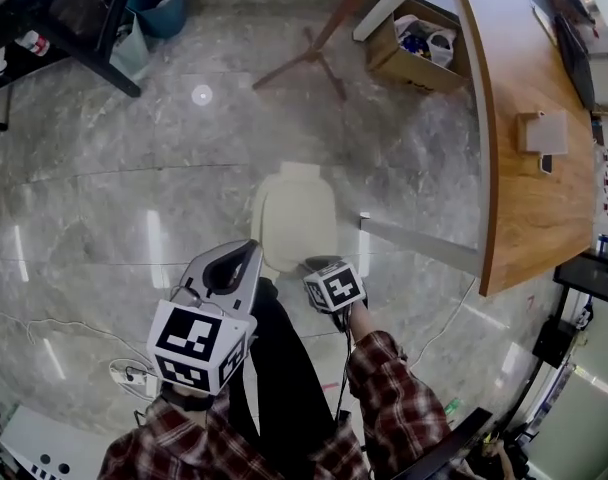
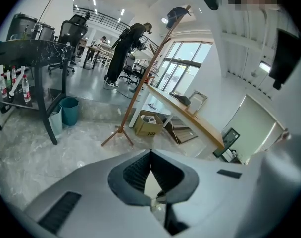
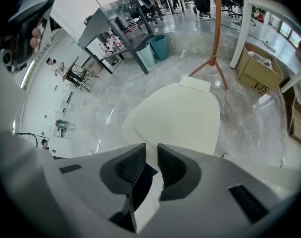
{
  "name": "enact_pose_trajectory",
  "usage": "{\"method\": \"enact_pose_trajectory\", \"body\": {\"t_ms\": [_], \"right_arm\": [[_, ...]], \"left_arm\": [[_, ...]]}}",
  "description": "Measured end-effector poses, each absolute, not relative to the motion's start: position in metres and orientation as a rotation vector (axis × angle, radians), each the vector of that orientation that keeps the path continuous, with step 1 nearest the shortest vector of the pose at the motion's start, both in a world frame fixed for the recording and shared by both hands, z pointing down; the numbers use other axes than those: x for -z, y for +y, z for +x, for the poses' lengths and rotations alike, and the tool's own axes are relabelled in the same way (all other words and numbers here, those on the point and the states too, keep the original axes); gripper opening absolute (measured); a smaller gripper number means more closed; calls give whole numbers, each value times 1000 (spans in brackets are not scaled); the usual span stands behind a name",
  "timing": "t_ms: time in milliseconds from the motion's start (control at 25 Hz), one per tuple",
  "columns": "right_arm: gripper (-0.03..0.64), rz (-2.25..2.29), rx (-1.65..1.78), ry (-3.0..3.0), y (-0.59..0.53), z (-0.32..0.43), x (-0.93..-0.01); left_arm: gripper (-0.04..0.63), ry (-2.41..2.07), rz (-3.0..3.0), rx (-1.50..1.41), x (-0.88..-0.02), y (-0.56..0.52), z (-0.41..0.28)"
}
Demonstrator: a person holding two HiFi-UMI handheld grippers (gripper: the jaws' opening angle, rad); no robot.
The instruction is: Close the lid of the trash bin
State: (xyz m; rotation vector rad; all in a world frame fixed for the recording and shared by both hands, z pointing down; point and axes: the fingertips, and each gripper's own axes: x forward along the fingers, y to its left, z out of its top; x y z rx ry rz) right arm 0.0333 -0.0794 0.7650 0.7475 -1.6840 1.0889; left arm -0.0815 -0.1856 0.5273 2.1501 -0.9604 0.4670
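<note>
The shut trash bin [image 1: 296,218] lies just beyond the right gripper [image 3: 151,150], fingers barely parted, empty; left gripper [image 2: 150,153] fingers touching.

The trash bin [image 1: 296,213] is cream all over, lid included. The floor [image 1: 104,198] beneath it is grey stone with paler marbled veins. The left gripper [image 2: 150,155] and right gripper [image 3: 151,155] are pale grey with dark ribbed pads [image 3: 130,165], and each cube [image 1: 199,343] bears black-and-white square markers. The sleeves [image 1: 394,398] are red-and-dark plaid. Along the floor's right edge the table [image 1: 519,198] is warm brown wood. Near the floor's far left corner is a teal bucket [image 1: 162,3].
</note>
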Motion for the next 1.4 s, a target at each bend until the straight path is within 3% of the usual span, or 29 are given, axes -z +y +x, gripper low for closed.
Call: {"method": "enact_pose_trajectory", "body": {"t_ms": [760, 920, 1400], "right_arm": [[75, 856, -1206, -1553, -56, 38, -860], [23, 865, -1170, -1544, -57, 45, -864], [23, 868, -1256, -1543, -60, 35, -845]], "left_arm": [[11, -933, 2077, -516, -592, -162, -74], [10, -928, 2069, -505, -595, -159, -70], [10, -992, 2071, -478, -580, -169, -78]]}}
